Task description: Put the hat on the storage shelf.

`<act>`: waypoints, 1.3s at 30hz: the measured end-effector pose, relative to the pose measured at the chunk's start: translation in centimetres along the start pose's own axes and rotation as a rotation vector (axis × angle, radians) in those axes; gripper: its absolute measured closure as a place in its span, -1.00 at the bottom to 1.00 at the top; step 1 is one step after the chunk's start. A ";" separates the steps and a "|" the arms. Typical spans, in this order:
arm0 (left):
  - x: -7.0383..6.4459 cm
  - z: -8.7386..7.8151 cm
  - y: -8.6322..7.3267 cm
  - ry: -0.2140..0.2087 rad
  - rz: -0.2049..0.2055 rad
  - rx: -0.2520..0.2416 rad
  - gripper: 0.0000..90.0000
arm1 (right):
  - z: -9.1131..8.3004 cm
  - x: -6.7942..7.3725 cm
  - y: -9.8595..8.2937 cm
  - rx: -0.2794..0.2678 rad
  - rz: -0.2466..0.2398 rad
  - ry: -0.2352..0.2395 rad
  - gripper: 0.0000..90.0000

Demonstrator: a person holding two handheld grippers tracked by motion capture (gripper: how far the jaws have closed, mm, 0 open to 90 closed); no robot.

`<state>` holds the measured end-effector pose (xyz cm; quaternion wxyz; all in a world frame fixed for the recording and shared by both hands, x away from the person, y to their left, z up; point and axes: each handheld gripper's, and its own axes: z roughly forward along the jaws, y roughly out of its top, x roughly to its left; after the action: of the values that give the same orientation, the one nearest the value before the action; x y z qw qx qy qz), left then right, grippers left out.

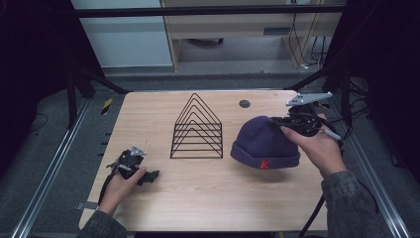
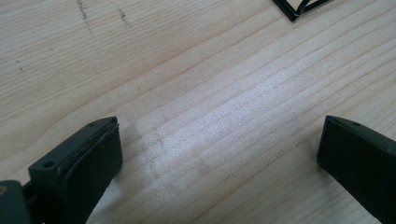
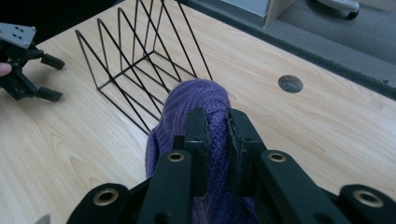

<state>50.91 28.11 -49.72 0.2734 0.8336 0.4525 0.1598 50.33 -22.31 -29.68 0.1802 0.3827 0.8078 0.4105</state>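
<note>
Purple knitted wool is the first thing I notice: a beanie (image 1: 265, 144) lies on the right half of the wooden table (image 1: 208, 193), with a red letter K on its folded brim. In the high view, the right gripper (image 1: 275, 120) reaches the top of the beanie from the right side, held by the person's right hand (image 1: 319, 146), and a grey three-cornered plate sits above it. Just left of the beanie stands a black wire rack (image 1: 197, 129) made of triangles, close to the beanie, but I cannot tell if they touch. The left gripper (image 1: 152, 175) rests low on the table near the left front edge, in the left hand (image 1: 119, 186), well apart from the beanie. A small dark round hole (image 1: 244, 103) is in the table behind the beanie.

In the left gripper view, the two black jaws stand wide apart with only bare wood grain between them. A corner of the wire rack (image 2: 299, 8) shows at the top edge.

In the right gripper view, the two jaws are closed tightly on a fold of the purple beanie (image 3: 196, 105); the wool is squeezed between the pads (image 3: 198, 135) and bulges beyond their tips. Behind it are the wire rack (image 3: 140, 56) and the hole (image 3: 290, 84), and far left the other gripper (image 3: 49, 77) with its jaws spread.
</note>
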 end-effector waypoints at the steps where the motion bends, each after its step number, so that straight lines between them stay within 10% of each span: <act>1: 0.0 0.0 0.0 0.000 0.000 0.000 -1.00 | -0.1 0.0 0.2 -0.002 -0.003 -0.001 0.78; 39: 0.0 0.0 0.0 -0.001 -0.003 0.001 -1.00 | -2.9 0.7 7.5 -0.110 -0.053 -0.022 0.78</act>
<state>50.91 28.10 -49.71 0.2734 0.8332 0.4536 0.1589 51.64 -20.52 -21.91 0.2204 0.3553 0.7918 0.4452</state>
